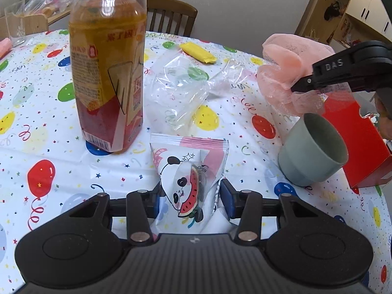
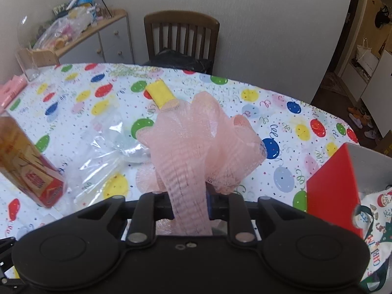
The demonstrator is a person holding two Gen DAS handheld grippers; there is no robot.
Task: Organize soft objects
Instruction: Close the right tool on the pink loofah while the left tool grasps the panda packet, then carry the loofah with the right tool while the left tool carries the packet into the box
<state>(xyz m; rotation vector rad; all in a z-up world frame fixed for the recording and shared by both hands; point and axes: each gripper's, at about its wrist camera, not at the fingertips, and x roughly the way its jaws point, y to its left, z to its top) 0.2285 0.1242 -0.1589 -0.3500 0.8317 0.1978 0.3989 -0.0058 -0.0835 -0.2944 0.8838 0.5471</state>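
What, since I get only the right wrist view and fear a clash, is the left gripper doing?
Observer: The left gripper is closed on a panda-printed packet, low over the table.
Operator: Is anything under my puff?
Observer: Yes. A grey-green cup sits right below it, beside the red box. The right gripper holds the puff just above the cup's rim.
Operator: Anything in the cup?
Observer: Nothing shows in the part of its inside that the left wrist view reveals.
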